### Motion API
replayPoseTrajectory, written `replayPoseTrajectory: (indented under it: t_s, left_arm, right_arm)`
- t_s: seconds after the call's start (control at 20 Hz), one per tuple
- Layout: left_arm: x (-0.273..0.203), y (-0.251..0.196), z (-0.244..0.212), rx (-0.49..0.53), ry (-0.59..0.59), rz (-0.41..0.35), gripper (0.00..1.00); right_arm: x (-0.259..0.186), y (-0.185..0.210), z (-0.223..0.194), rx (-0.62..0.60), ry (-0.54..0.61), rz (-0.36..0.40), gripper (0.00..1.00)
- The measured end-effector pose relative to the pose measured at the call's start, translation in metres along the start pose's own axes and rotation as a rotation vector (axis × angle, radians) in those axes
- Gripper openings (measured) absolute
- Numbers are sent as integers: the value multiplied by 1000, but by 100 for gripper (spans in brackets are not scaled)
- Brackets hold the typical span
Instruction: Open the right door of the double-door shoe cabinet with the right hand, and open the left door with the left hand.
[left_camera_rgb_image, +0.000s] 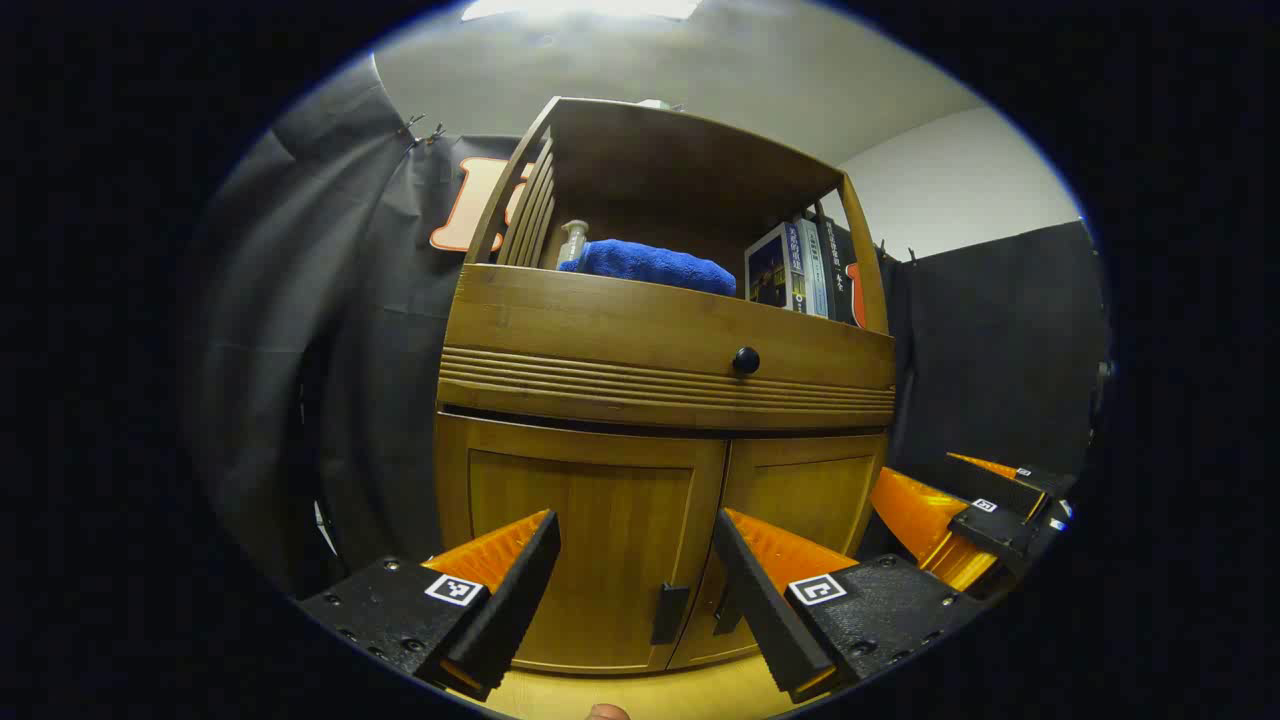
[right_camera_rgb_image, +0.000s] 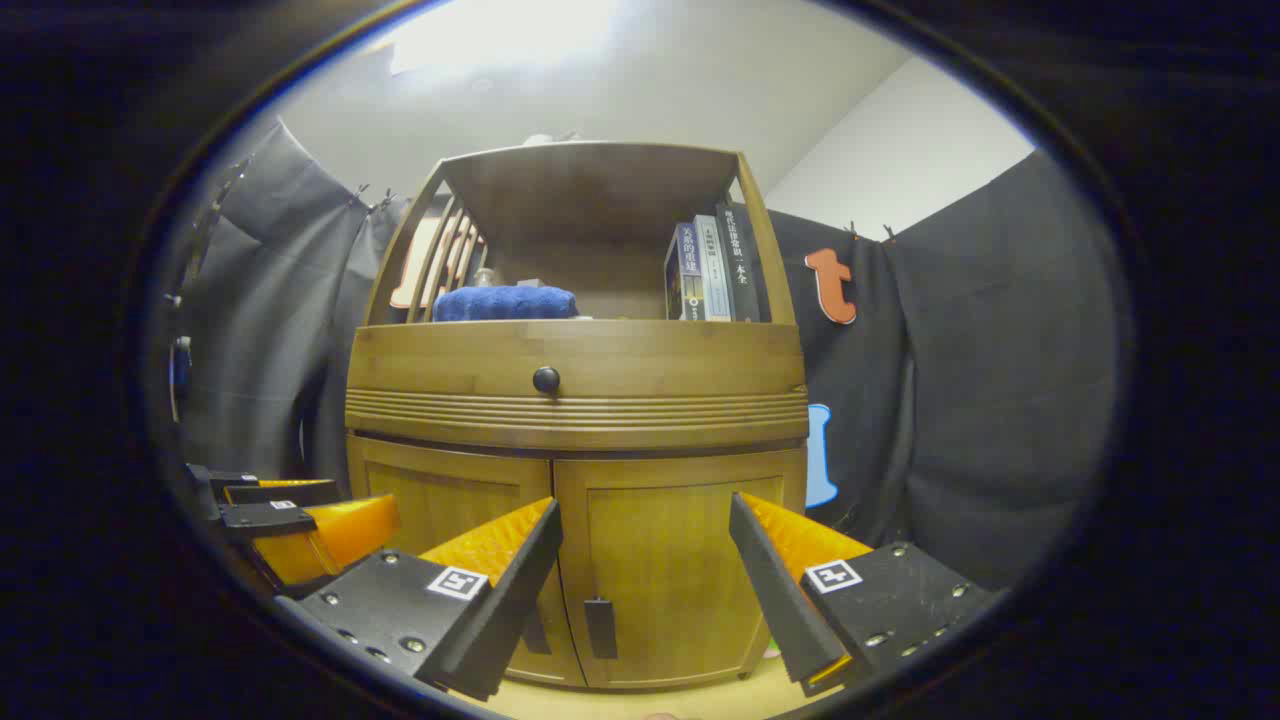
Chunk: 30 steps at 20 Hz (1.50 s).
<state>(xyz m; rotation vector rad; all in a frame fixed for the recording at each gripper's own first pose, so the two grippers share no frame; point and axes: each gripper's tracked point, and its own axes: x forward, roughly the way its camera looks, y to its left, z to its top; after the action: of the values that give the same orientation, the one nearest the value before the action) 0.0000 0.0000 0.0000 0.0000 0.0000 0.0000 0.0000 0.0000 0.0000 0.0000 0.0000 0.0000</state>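
Both pairs of fingers are spread wide, grasping nothing. The left gripper (left_camera_rgb_image: 635, 590) hangs before the shoe cabinet (left_camera_rgb_image: 665, 400), facing its shut left door (left_camera_rgb_image: 585, 560); the right gripper (right_camera_rgb_image: 645, 590) faces the shut right door (right_camera_rgb_image: 670, 565). Above the doors sit a drawer knob (right_camera_rgb_image: 546, 379), blue towel (right_camera_rgb_image: 505, 303) and books (right_camera_rgb_image: 710, 265).

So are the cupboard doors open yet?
Not yet. Both wooden doors, the left door and the right door, look shut. The left gripper and right gripper are open in front of them, touching nothing. Still to do: grab each dark handle and pull, right door first.
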Motion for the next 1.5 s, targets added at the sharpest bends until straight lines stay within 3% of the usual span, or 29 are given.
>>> replayPoseTrajectory:
  t_s: [0.3, 0.55, 0.65, 0.75, 1.0, 1.05, 1.1, 1.2, 1.25, 1.4, 1.45, 1.5]
  left_arm:
    - [1, 9, -5, -17, 7, 19, 92]
    - [5, 16, -12, -24, 25, 28, 95]
    - [6, 19, -12, -31, 23, 33, 95]
    - [5, 22, -12, -37, 20, 37, 95]
    - [3, 39, -11, -26, 12, 74, 96]
    - [3, 44, -11, -21, 10, 84, 96]
    - [4, 47, -11, -19, 10, 92, 95]
    - [7, 54, -13, -19, 13, 106, 95]
    - [7, 56, -14, -21, 16, 111, 95]
    - [9, 63, -20, -26, 28, 124, 95]
    - [9, 65, -21, -29, 31, 128, 95]
    - [10, 66, -23, -33, 35, 131, 96]
  right_arm:
    - [16, 14, -10, -11, 12, 40, 99]
    - [22, 24, -29, 6, 62, 54, 99]
    - [26, 25, -44, 12, 92, 55, 96]
    - [34, 24, -64, 8, 137, 56, 100]
    - [50, 34, -125, 19, 288, 61, 100]
    - [53, 37, -136, 15, 314, 68, 96]
    - [56, 40, -145, 5, 332, 69, 99]
    - [59, 46, -160, -11, 359, 81, 70]
    - [63, 47, -168, -17, 377, 84, 66]
    - [81, 48, -192, -35, 407, 90, 69]
    - [81, 50, -195, -41, 417, 94, 59]
    - [85, 52, -203, -48, 426, 95, 60]
